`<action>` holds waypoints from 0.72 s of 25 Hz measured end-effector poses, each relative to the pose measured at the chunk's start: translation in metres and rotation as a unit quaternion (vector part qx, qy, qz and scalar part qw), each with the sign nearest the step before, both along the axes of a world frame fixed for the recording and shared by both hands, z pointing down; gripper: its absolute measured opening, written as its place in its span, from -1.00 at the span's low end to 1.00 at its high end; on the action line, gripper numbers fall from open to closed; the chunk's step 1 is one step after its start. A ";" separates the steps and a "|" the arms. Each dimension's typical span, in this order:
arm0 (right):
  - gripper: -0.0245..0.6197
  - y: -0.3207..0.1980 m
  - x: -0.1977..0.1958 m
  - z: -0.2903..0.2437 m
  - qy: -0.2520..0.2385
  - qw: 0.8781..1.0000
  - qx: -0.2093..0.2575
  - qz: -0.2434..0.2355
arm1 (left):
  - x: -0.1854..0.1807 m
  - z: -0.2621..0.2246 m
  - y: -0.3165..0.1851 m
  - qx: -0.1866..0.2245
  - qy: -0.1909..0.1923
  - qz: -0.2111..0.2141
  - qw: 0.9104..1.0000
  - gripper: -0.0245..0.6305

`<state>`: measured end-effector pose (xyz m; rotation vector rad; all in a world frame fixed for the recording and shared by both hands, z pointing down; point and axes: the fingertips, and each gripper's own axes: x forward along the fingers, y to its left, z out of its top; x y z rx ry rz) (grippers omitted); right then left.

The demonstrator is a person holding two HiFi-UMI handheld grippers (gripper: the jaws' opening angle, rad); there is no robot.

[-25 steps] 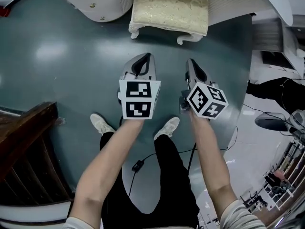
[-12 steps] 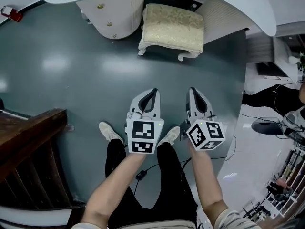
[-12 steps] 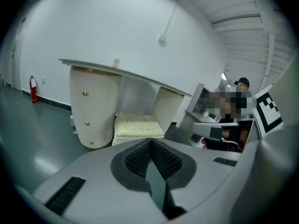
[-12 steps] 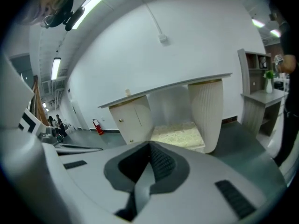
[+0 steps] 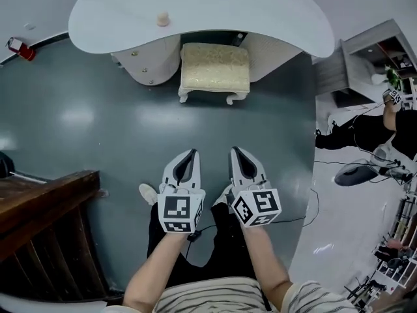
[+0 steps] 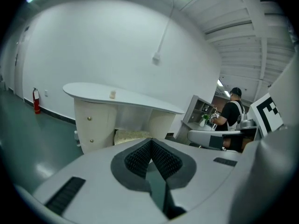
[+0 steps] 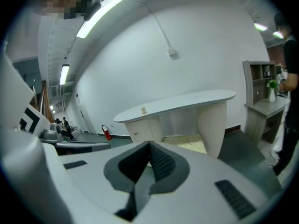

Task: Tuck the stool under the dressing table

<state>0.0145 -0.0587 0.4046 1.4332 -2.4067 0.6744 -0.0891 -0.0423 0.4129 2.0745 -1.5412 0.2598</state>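
Left gripper point(image 5: 189, 156) and right gripper point(image 5: 237, 154) (both clenched, empty) have drawn farther back from the stool point(image 5: 214, 69) part-tucked under the dressing table point(image 5: 215, 8).

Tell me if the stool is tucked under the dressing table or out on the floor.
Tucked in, at least partly: the stool stands between the dressing table's two pedestals, its rear under the top, front legs showing.
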 end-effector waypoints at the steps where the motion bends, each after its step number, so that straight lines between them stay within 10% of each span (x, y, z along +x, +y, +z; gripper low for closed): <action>1: -0.89 0.005 -0.002 -0.014 0.002 1.000 0.006 -0.009 | 0.003 -0.013 0.004 0.005 -0.003 0.003 1.000 -0.91; 18: -0.89 0.038 0.036 -0.208 0.030 0.994 0.104 -0.020 | 0.049 -0.215 0.022 0.110 -0.054 0.039 0.992 -0.91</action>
